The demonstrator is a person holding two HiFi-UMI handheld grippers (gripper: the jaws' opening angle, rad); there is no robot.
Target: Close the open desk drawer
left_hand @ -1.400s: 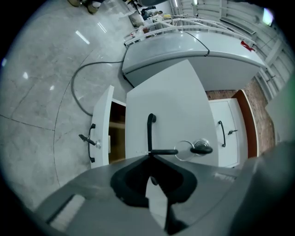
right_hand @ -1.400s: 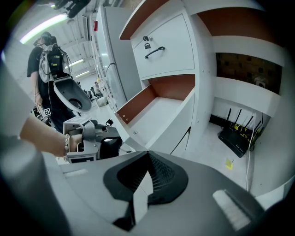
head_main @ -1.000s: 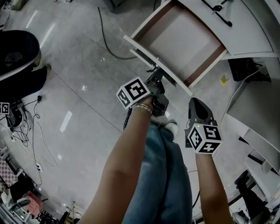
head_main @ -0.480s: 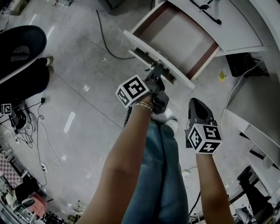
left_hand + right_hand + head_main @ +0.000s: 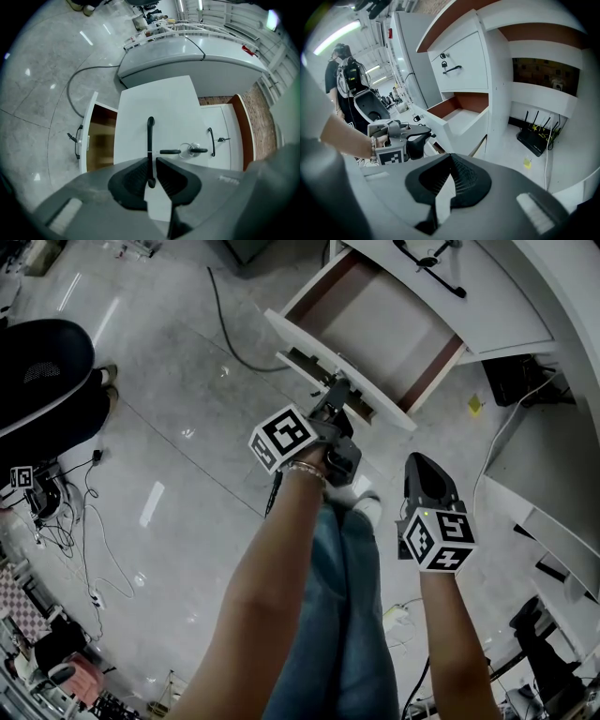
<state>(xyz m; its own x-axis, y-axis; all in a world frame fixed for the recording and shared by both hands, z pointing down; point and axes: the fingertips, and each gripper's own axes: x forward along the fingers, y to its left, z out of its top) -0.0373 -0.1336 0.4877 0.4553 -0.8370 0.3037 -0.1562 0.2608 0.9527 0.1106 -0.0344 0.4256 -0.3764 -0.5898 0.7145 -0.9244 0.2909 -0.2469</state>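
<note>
Left hand-held gripper [image 5: 151, 164] faced the desk [image 5: 511, 296]; drawer [image 5: 389, 329] stood pulled out directly ahead. Jaws just opened slightly, handle [image 5: 150, 136] loose between them. Judged stiff, light, free-sliding: push on front panel [image 5: 159, 103]. Right hand-held gripper [image 5: 450, 158] jaws together, empty.

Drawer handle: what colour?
The drawer handle is plain black on the white drawer front; clearest in the left gripper view.

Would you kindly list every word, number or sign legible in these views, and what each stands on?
No text reads clearly.
Marker cube on the right hand-held gripper: black-and-white squares only, no letters.
Small red sign on the grey wall: too small to read.
</note>
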